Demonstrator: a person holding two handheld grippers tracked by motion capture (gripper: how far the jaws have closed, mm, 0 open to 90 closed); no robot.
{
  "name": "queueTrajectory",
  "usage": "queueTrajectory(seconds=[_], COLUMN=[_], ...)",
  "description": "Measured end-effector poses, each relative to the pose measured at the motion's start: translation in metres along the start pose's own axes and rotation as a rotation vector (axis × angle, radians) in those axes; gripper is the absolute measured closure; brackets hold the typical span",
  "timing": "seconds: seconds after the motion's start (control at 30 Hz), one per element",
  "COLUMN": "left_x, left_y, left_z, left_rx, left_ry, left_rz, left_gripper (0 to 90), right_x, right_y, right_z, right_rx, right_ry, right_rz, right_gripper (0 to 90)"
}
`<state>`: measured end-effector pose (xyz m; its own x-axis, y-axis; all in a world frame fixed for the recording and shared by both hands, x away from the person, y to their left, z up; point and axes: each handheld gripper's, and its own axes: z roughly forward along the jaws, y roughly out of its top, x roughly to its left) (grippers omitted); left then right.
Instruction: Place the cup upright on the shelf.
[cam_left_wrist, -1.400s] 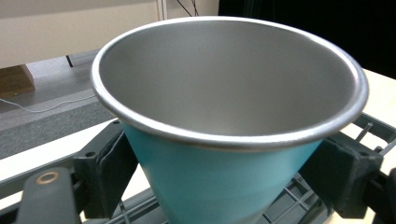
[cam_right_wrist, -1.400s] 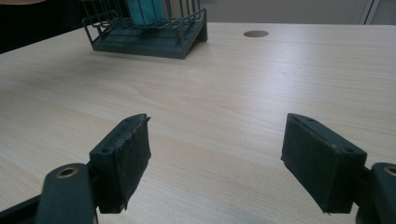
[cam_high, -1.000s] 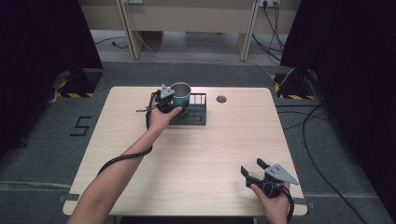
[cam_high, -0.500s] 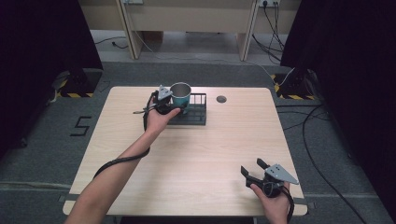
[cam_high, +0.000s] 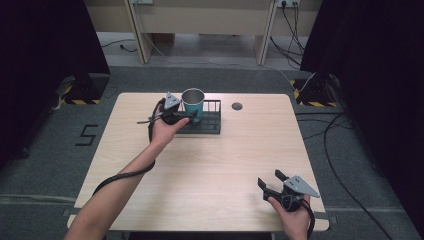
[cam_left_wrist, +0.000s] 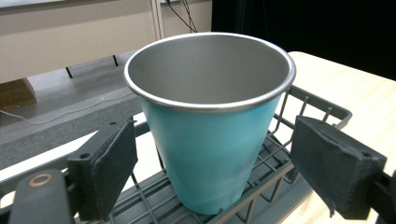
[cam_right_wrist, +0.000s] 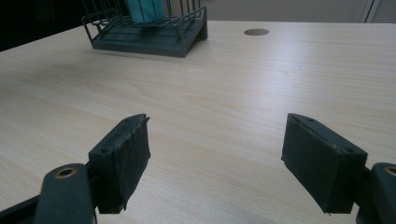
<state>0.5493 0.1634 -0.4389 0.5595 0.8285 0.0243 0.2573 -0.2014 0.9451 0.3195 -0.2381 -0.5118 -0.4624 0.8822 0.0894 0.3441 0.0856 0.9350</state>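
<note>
On the far half of the desk (cam_high: 210, 165) sits a dark wire rack (cam_high: 207, 120), and standing upright in its left end is a teal cup (cam_high: 193, 103) with a bare metal rim and lining. Seen from the left gripper view, the cup (cam_left_wrist: 210, 126) rests on the rack's grid floor (cam_left_wrist: 261, 186), its inside a plain brushed grey with nothing visible in it. The rest of the rack, to the right of the cup in the high view, holds nothing else that can be made out.

The left hand-held gripper (cam_high: 172, 114) is right up at the cup, held by the left hand (cam_high: 164, 130) at the rack's left end. Its jaws are spread wide, one pad (cam_left_wrist: 109, 165) on each side of the cup, and both pads stand clear of the teal wall with a gap showing on either side. So it brackets the cup but grips nothing.

Down at the near right corner of the desk, well apart from the rack, the right hand-held gripper (cam_high: 280, 187) is held by the right hand (cam_high: 292, 220) just above the wood. Its jaws are open too, with only bare desk between the pads (cam_right_wrist: 123, 161). From the right gripper view the rack (cam_right_wrist: 149, 32) and the bottom of the cup (cam_right_wrist: 147, 10) show far across the desk, beside a small round disc (cam_right_wrist: 256, 32) set in the desktop.
</note>
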Motion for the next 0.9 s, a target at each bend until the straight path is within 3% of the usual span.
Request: queueTrajectory(seconds=[0.9], left_x=[-0.002], left_y=[-0.014], left_z=[-0.039], left_rx=[-0.017], left_ry=[-0.025], left_rz=[0.010], left_gripper=[14.2], right_x=[0.000], right_y=[0.000], right_z=[0.000], right_rx=[0.000], right_ry=[-0.005], right_rz=[0.001], right_gripper=[23.8])
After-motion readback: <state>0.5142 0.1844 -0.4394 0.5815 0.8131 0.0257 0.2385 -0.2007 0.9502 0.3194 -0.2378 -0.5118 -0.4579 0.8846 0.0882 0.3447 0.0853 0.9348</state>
